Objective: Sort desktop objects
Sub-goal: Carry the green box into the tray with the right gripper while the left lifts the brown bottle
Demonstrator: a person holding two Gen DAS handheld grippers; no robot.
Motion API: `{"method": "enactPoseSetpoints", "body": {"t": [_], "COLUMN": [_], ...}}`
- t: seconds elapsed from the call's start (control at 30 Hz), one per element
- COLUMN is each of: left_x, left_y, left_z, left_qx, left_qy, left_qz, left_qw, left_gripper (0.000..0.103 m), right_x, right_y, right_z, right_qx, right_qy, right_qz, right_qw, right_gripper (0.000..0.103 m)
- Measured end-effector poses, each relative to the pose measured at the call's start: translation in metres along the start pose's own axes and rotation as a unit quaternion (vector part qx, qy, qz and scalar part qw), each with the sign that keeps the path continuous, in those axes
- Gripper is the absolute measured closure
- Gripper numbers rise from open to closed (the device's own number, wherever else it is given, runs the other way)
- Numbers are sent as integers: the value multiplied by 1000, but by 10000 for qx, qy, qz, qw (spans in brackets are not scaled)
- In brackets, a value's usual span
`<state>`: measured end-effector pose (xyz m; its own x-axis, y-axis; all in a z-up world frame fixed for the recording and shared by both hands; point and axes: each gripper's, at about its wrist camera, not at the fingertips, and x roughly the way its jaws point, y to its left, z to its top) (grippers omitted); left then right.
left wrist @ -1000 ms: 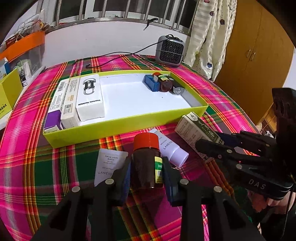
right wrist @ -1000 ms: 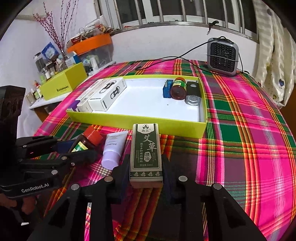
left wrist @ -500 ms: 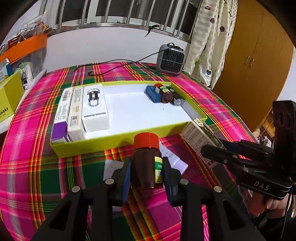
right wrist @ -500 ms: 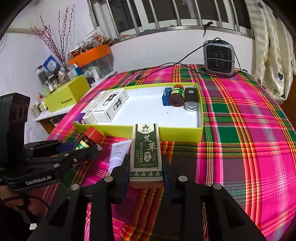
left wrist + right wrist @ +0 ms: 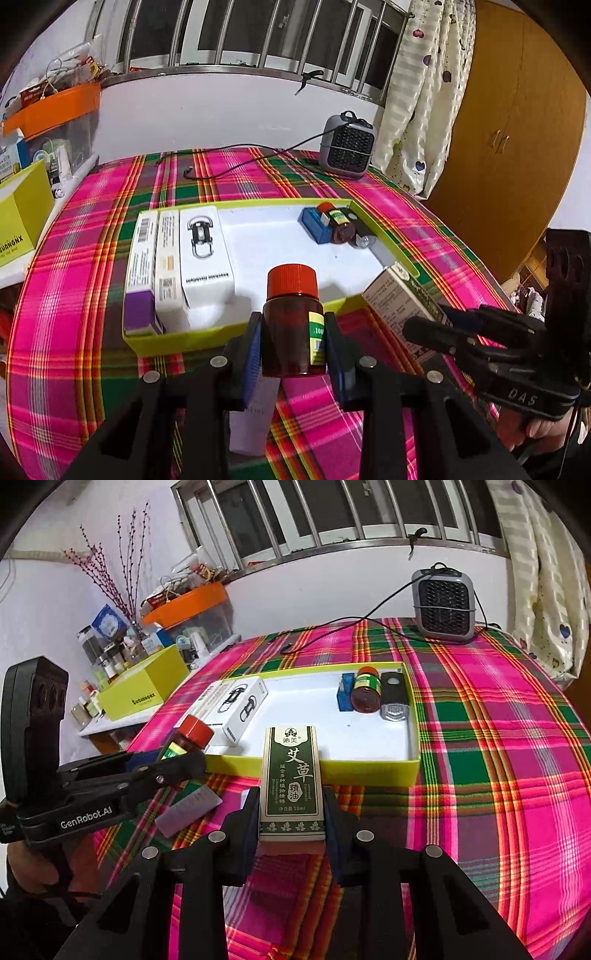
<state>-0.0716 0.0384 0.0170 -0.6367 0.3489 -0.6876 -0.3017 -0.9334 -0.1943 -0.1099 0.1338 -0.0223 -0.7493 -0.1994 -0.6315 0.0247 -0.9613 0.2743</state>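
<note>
My left gripper (image 5: 293, 349) is shut on a brown bottle with a red cap (image 5: 291, 317), held upright above the plaid tablecloth, just in front of the yellow-green tray (image 5: 173, 338). My right gripper (image 5: 291, 812) is shut on a green and white box (image 5: 291, 775) with Chinese print, held near the tray's (image 5: 369, 770) front wall. The tray holds white boxes (image 5: 205, 254) on its left, and a blue box (image 5: 314, 225), a second brown bottle (image 5: 341, 225) and a black device (image 5: 393, 690) at its far right. A white tube (image 5: 251, 417) lies on the cloth under the left gripper.
A grey heater (image 5: 347, 147) with a black cable (image 5: 236, 166) stands at the table's far edge. A yellow box (image 5: 144, 690) and a cluttered shelf sit to the left. A curtain and a wooden wardrobe (image 5: 517, 129) are on the right. The right half of the cloth (image 5: 498, 757) is bare.
The left gripper has lifted the red-capped bottle off the cloth and carried it toward the tray. The right gripper with the green box has risen a little off the cloth.
</note>
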Motion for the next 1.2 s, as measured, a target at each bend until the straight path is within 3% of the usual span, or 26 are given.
{"method": "enactPoseSetpoints", "body": {"t": [0.6,1.2], "left_x": [18,20], "left_y": [15,66], "left_z": [39,39], "left_qx": [-21,-620], "left_qy": [-291,-695], "left_qz": [240,383], "left_qw": [9993,9949], "left_gripper": [71,71], "right_x": [13,84], "right_y": [7,23], "right_z": [26,72], "right_qx": [-28,-43], "right_qy": [-76,305], "right_qz": [-84,-96], "right_qw": [9999,9995], "right_gripper": [71,71]}}
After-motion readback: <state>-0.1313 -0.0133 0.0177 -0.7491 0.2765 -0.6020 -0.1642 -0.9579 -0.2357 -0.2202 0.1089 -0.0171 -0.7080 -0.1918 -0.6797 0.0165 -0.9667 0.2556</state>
